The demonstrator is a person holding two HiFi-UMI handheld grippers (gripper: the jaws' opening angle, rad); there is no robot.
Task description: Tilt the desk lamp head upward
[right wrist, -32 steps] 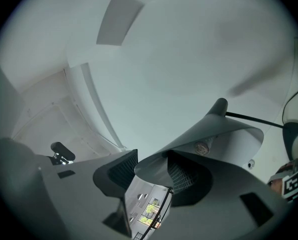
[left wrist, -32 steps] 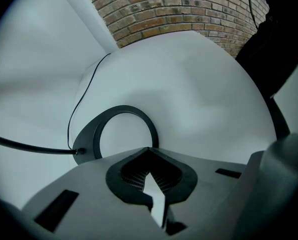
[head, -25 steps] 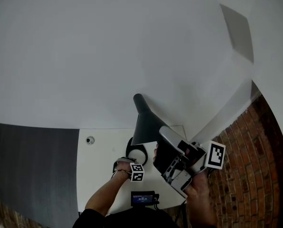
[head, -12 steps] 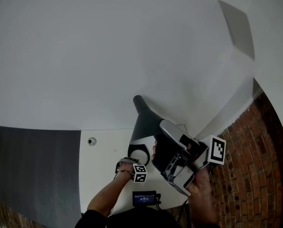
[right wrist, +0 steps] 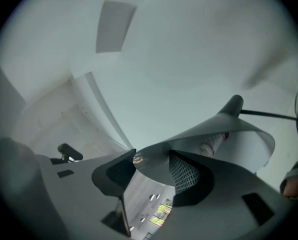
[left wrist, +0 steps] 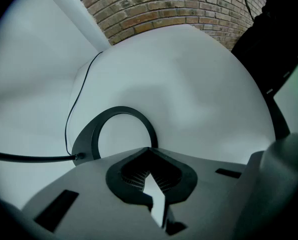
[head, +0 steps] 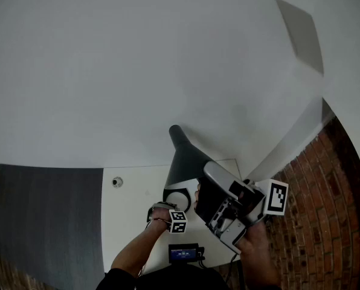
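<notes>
Lamp head [head: 185, 159] above ring base [left wrist: 124, 110]

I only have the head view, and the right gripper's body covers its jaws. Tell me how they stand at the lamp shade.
Observer: The right gripper's jaws have just been opening. They stand apart, with the rim of the lamp shade between them.
Operator: Now report the left one.
Observer: The left gripper's jaws are shut on nothing and point down at the lamp's ring base.
Operator: Look inside the shade.
Observer: A bulb shows inside it.
</notes>
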